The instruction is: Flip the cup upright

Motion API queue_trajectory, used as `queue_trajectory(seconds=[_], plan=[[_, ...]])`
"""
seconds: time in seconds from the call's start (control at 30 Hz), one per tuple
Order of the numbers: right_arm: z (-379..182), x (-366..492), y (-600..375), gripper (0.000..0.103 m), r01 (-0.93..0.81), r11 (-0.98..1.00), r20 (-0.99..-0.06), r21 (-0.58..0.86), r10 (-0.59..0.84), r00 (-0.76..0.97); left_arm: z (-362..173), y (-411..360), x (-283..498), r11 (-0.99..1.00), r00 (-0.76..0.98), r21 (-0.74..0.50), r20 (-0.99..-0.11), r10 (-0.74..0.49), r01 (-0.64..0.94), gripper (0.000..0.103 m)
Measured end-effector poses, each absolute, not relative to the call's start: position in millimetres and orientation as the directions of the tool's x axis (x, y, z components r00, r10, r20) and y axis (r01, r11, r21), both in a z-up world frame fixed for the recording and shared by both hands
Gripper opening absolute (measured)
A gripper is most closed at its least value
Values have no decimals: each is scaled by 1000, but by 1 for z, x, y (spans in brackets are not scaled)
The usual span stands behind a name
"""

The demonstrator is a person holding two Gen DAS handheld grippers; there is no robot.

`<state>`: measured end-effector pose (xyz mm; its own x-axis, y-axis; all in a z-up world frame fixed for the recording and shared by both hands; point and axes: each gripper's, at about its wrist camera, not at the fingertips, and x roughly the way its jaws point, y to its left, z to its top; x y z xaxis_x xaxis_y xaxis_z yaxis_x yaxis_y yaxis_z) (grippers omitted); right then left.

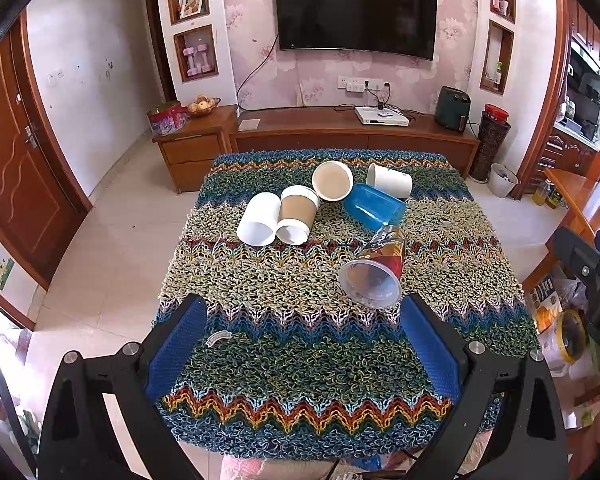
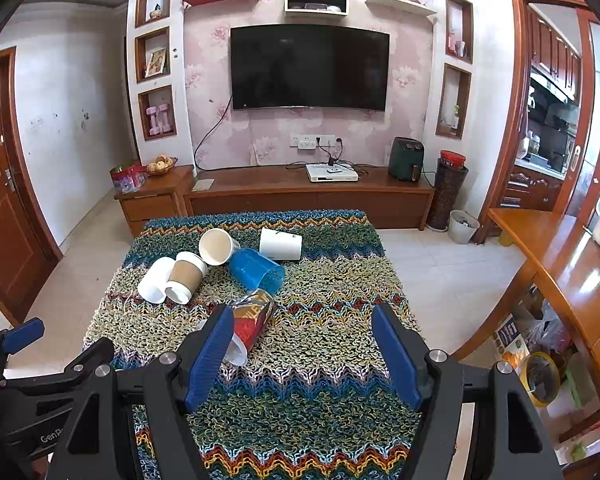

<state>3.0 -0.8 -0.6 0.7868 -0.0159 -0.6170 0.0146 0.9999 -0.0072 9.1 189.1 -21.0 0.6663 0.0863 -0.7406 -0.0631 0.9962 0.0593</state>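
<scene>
Several cups lie on their sides on a table with a knitted zigzag cloth point(image 1: 300, 360). Nearest is a clear plastic cup with a red and blue print point(image 1: 376, 270), its mouth toward me; it also shows in the right wrist view point(image 2: 250, 322), partly hidden by the left finger. Behind it lie a blue cup point(image 1: 374, 206), a brown-sleeved paper cup point(image 1: 298, 216), a white cup point(image 1: 260, 218), a paper cup showing its inside point(image 1: 332, 180) and a white mug point(image 1: 390, 180). My left gripper point(image 1: 302, 344) is open and empty, just short of the printed cup. My right gripper point(image 2: 304, 356) is open and empty, to the right of it.
A wooden TV cabinet point(image 1: 340, 128) stands behind the table under a wall TV point(image 1: 356, 16). A wooden side table point(image 2: 560, 248) is at the right, with bags and a tape roll point(image 2: 538, 378) below it. A door point(image 1: 16, 168) is at the left.
</scene>
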Motion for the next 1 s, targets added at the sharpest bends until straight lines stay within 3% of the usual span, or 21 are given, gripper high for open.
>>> queue_trajectory(seconds=[1.0], plan=[[-10,15,1,72,11,1000,-620,-11,-16,785,-11,196,21,993,684,60,-721,115,-105,98]])
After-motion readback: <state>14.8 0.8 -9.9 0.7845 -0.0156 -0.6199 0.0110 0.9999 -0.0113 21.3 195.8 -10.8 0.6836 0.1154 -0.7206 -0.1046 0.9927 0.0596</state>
